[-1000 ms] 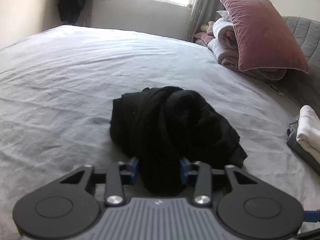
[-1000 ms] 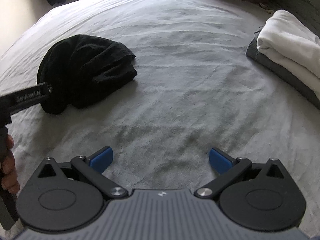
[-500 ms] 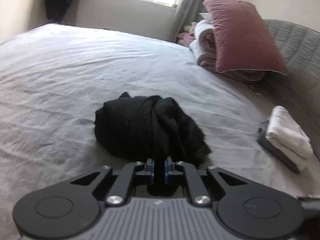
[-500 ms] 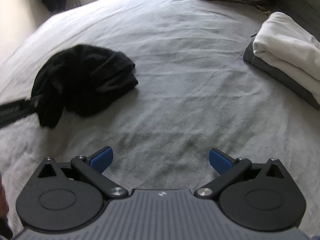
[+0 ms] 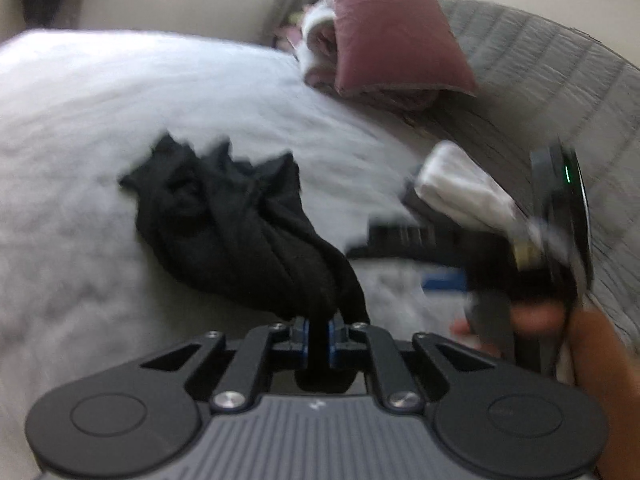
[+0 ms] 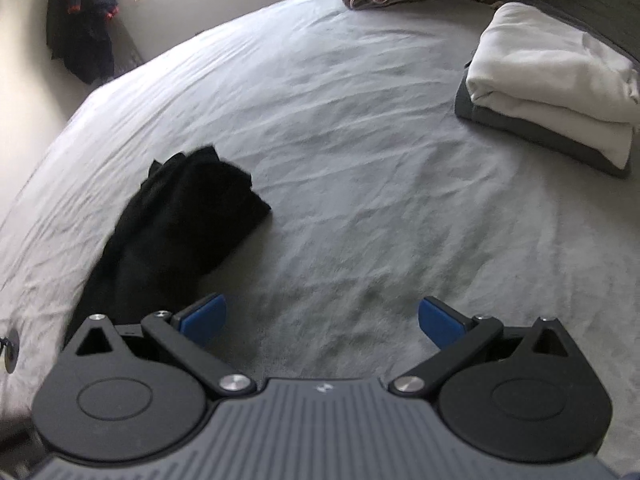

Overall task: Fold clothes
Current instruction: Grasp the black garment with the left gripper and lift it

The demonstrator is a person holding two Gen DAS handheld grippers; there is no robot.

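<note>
A crumpled black garment (image 5: 236,232) lies on the grey bed sheet (image 5: 80,128). My left gripper (image 5: 318,338) is shut on its near end, and the cloth stretches from the jaws out onto the bed. In the right wrist view the same garment (image 6: 176,224) trails to the lower left. My right gripper (image 6: 322,320) is open and empty above bare sheet, to the right of the garment. It also shows blurred in the left wrist view (image 5: 444,280), held in a hand.
A folded stack, white on dark grey (image 6: 556,88), lies at the right of the bed. A pink pillow (image 5: 392,28) leans on rolled bedding by the grey headboard (image 5: 560,92). Dark clothes (image 6: 80,48) hang by the window.
My left gripper has shut on the black garment and pulled it back, stretching the bundle out long. My right gripper has stayed open and shifted toward the garment.
</note>
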